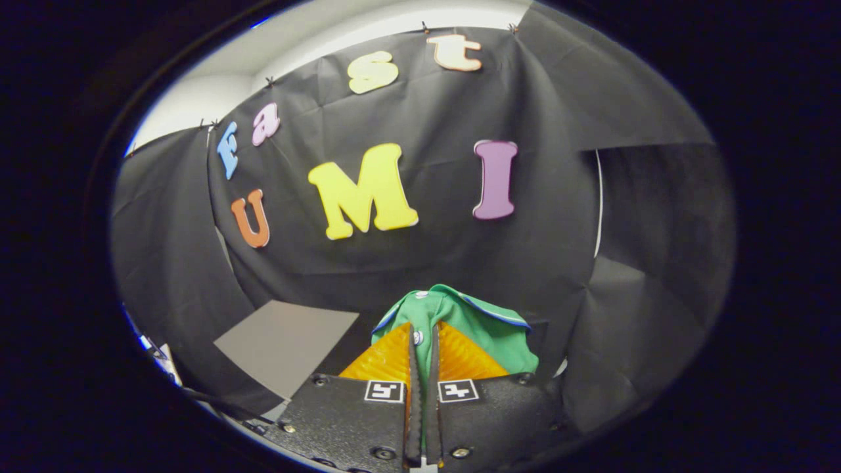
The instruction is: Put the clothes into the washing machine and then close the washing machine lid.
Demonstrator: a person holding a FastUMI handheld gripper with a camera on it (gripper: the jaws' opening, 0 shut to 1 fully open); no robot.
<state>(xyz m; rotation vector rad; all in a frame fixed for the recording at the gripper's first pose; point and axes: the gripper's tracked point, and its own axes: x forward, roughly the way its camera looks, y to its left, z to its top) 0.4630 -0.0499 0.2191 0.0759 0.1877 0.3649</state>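
Low in the middle of the frame the gripper [424, 341] has its two ribbed fingers [387, 358] pressed together on a fold of soft green garment [479, 322], which drapes limply over the tips and hangs to the right, showing a thin blue-and-white trim. A flat grey panel [282, 345] lies at lower left against the creased black cloth wall [420, 263].

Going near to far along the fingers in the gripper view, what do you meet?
Gripper, shut on the green garment pinched between its fingers → the garment's bunched cloth rising just beyond the fingertips → black cloth booth wall behind.
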